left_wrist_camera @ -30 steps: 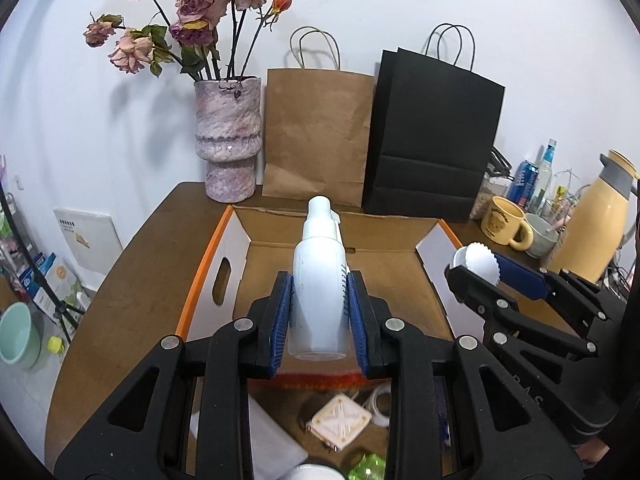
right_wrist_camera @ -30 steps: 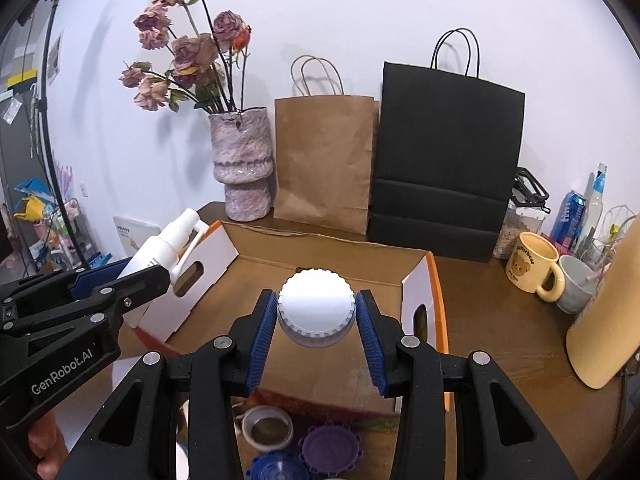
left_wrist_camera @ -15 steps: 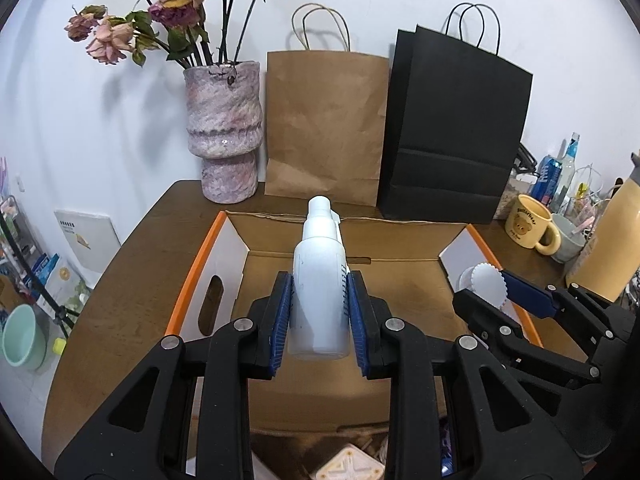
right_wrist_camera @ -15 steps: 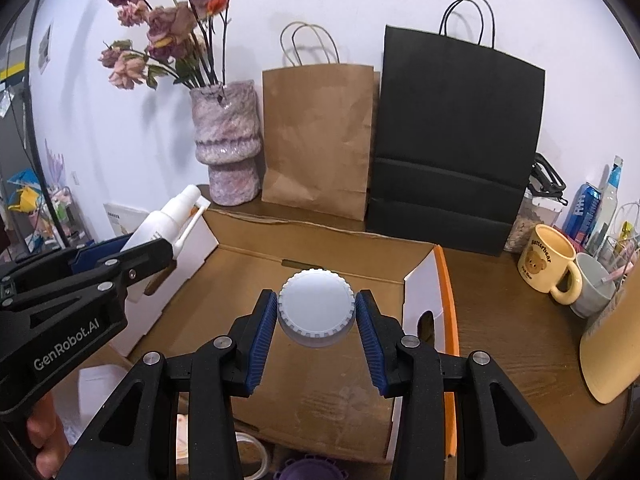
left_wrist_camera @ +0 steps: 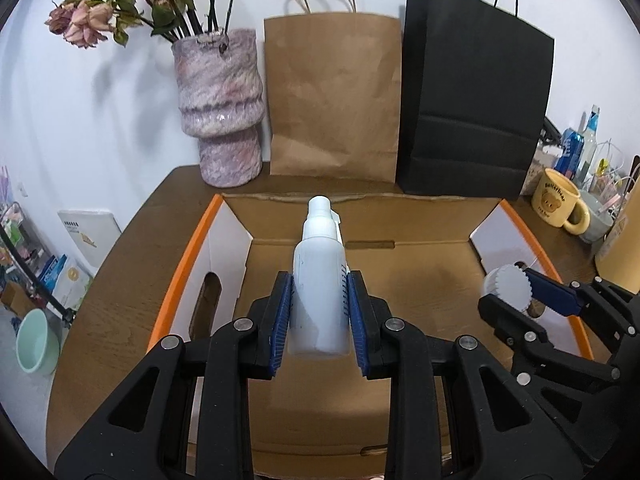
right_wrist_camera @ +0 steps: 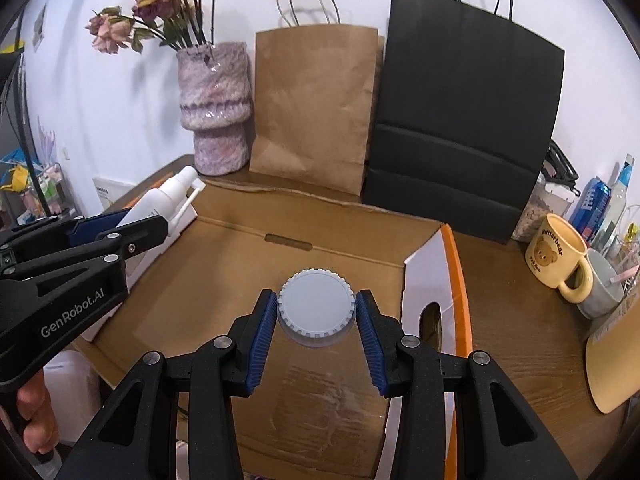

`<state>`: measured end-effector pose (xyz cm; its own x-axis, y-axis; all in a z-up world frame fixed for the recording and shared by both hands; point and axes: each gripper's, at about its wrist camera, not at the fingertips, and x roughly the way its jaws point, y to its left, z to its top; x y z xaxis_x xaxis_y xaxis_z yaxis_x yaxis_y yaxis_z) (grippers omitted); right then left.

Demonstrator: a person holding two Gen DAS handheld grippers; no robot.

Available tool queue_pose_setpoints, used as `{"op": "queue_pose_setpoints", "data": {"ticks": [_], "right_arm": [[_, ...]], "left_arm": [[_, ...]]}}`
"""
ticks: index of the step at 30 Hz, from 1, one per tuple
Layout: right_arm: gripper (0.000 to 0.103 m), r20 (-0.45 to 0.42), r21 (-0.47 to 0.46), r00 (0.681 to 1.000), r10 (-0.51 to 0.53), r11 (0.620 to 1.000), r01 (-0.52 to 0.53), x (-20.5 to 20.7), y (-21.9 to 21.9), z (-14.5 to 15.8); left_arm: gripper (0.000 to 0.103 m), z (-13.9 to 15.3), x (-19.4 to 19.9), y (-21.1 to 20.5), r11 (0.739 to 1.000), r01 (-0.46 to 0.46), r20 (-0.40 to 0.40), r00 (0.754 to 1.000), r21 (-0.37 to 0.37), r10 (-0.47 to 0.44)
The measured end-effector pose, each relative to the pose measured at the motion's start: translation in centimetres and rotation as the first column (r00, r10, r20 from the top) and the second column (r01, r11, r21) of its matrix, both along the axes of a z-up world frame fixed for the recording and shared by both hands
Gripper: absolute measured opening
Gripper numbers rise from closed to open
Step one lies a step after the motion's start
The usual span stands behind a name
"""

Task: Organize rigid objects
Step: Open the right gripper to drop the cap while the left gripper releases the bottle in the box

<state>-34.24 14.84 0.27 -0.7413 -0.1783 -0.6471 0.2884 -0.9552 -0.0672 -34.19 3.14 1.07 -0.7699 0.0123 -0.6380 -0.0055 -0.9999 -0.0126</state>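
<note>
My left gripper point(left_wrist_camera: 319, 312) is shut on a white spray bottle point(left_wrist_camera: 319, 280), whose nozzle points away from me. It hangs over the left half of an open cardboard box point(left_wrist_camera: 400, 280) with orange-edged flaps. My right gripper point(right_wrist_camera: 316, 314) is shut on a round white jar with a ridged lid point(right_wrist_camera: 316, 306), held above the right part of the box floor point(right_wrist_camera: 248, 280). In the left wrist view the right gripper point(left_wrist_camera: 516, 292) and the jar point(left_wrist_camera: 508, 286) show at the right. In the right wrist view the left gripper point(right_wrist_camera: 132, 224) and the bottle point(right_wrist_camera: 160, 200) show at the left.
A pink vase point(left_wrist_camera: 218, 108) with dried roses, a brown paper bag point(left_wrist_camera: 334, 96) and a black paper bag point(left_wrist_camera: 472, 92) stand behind the box. A yellow bear mug point(right_wrist_camera: 560, 256) and a grey cup point(right_wrist_camera: 604, 288) sit to the right, with cans and bottles behind.
Both grippers have moved forward and down over the box, still holding the bottle and the jar. The items in front of the box have dropped out of view.
</note>
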Motion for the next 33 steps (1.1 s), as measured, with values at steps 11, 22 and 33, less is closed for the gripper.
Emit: {"op": "queue_pose_setpoints", "data": {"ticks": [11,22,33], "right_arm": [[0.09,0.043,0.015,0.999,-0.009,1.0,0.008,-0.4,0.5,-0.9],[0.09,0.02,0.011,1.0,-0.015,1.0,0.015,-0.1,0.7,-0.2],[0.09,-0.007,0.015,1.0,-0.002,1.0,0.002,0.9,0.8,0.2]], "left_arm": [[0.094,0.5,0.3,-1.0,0.998,-0.055,-0.037,0.998,-0.016,0.055],[0.103,1.0,0.6,-1.5,0.997,-0.075,-0.049,0.996,-0.007,0.074],[0.103,1.3,1.4,-1.7,0.997,-0.071,-0.056,0.996,0.006,0.072]]}}
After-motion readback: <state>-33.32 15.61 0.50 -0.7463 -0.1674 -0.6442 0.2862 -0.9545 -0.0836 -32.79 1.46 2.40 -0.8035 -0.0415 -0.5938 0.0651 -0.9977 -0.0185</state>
